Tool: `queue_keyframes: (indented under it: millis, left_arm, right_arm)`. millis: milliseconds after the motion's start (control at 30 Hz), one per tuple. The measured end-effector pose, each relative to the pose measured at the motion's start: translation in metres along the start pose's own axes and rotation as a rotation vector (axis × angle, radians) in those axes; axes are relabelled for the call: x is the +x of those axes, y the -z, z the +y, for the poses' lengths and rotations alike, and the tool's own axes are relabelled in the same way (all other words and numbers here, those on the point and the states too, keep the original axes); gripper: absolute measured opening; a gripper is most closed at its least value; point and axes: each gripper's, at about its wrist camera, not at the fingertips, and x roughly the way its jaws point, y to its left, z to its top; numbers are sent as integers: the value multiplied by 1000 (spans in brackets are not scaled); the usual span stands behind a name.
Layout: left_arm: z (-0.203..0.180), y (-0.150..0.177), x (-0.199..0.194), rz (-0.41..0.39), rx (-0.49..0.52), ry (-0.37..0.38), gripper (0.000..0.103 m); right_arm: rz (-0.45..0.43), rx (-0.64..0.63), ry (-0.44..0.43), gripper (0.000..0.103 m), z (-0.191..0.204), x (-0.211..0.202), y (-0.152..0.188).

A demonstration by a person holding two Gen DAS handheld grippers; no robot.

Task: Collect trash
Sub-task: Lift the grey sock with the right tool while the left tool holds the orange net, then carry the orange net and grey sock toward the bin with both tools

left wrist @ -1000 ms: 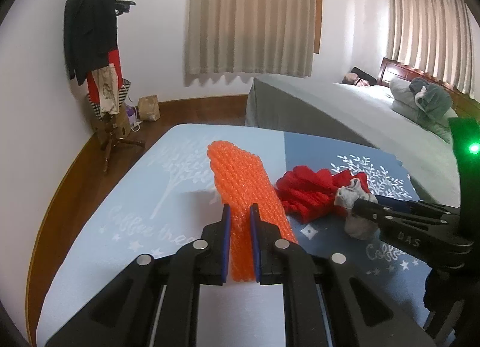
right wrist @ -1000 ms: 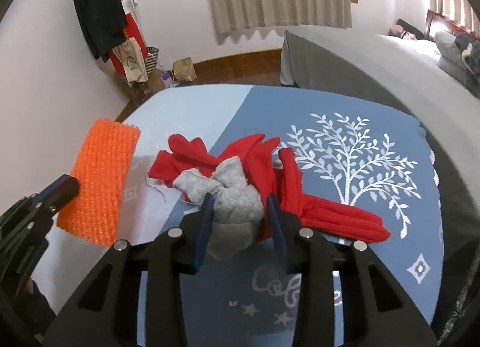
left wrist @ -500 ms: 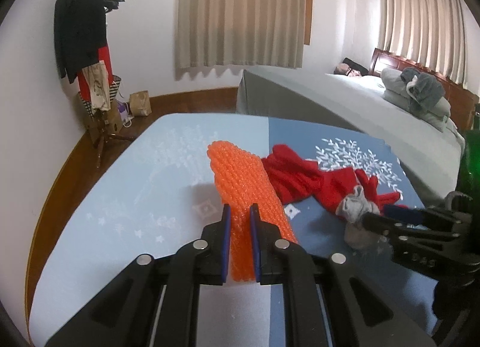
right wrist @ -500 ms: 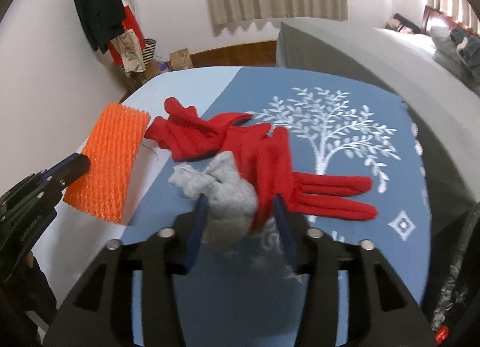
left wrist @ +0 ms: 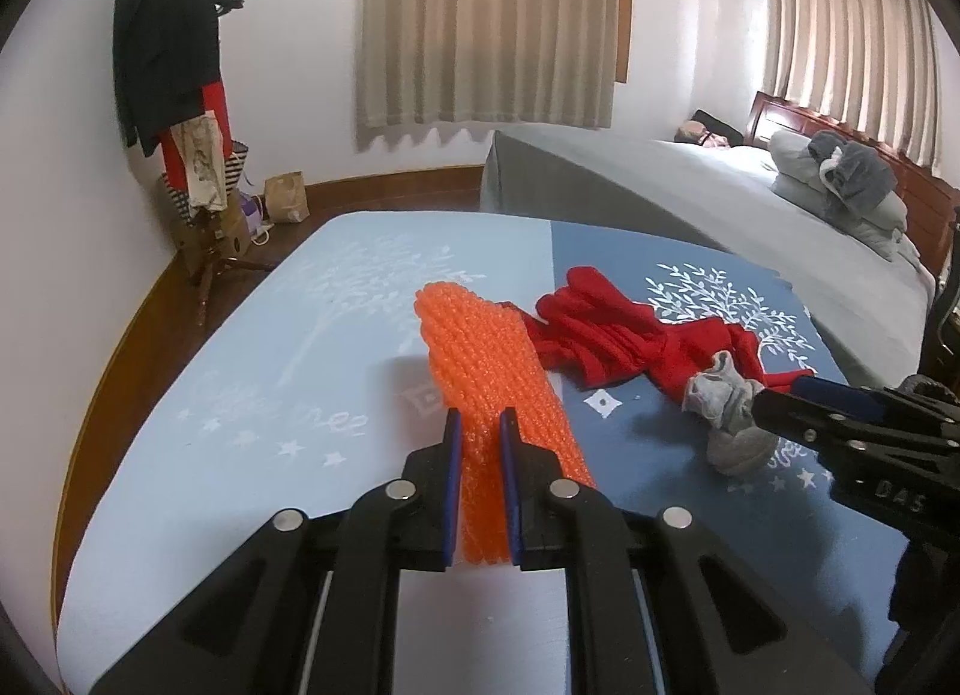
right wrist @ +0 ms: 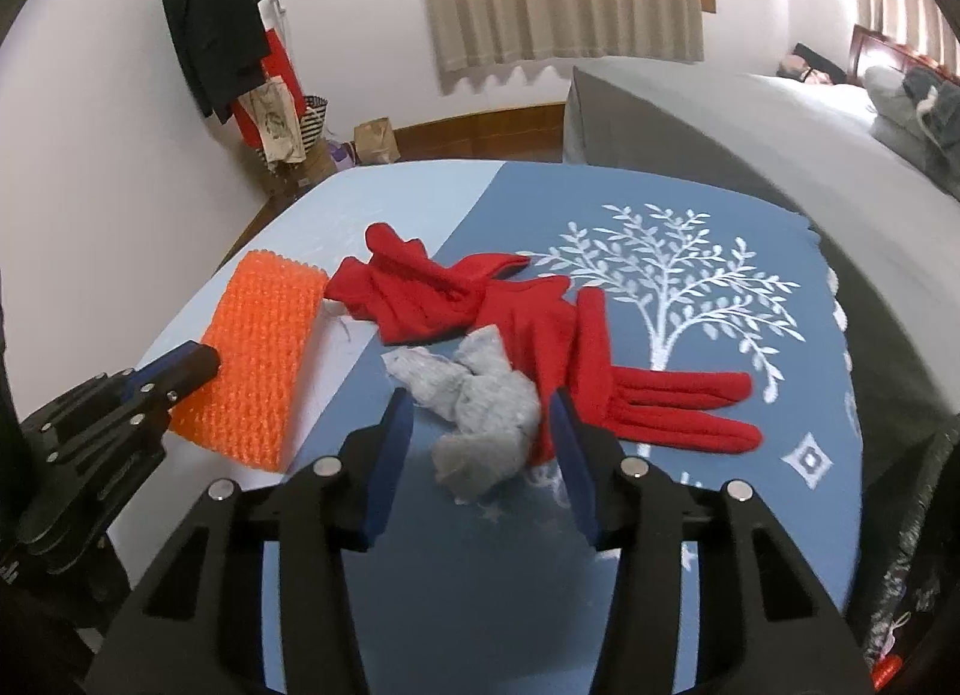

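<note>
An orange foam net [left wrist: 480,347] lies lengthwise on the light blue half of the tablecloth, and my left gripper [left wrist: 480,419] is shut on its near end. The net [right wrist: 258,347] and that gripper [right wrist: 192,362] also show at the left of the right wrist view. A crumpled grey wad [right wrist: 486,413] rests on the dark blue cloth between the jaws of my right gripper [right wrist: 480,401]. Those jaws are closing, with a sliver of space still on each side of the wad. From the left wrist view, the wad [left wrist: 726,413] sits at the right gripper's [left wrist: 780,395] tips.
Red gloves [right wrist: 540,323] lie spread just behind and right of the wad, touching it. The tablecloth [right wrist: 660,287] bears a white tree print. A grey bed [left wrist: 750,227] stands beyond the table, a coat rack [left wrist: 174,65] at the far left wall. Something dark hangs by the table's right edge [right wrist: 912,605].
My right gripper's jaws have spread off the grey wad, which they pinched a second ago; the wad now lies on the cloth. The left gripper keeps its hold on the net.
</note>
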Motion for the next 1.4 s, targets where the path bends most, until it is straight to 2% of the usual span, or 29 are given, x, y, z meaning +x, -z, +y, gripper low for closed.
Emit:
queue_keyframes:
  millis: [233,333,567,933,1233,1400]
  left_arm:
    - [1,0,0,-4,-3,2,12]
    - [1,-1,-1,-6,-1,4,12]
    - [-2,-4,-8,-20,3,15,12]
    - [-29,-12,-33,-64,42,75,12]
    - [-50,10,-27,-6,79,103,12]
    - [-55,19,-24,22,93,106,12]
  right_arm:
    - [63,-4,28,45,-1,30,1]
    - [63,-3,15,36,-1,28,0]
    - [5,13,-26,34,-2,-3,-4]
    - [-95,33,-45,34,-17,-67,-2]
    - [16,57,13,35,-37,-46,41]
    - [49,75,26,38,-45,-43,54]
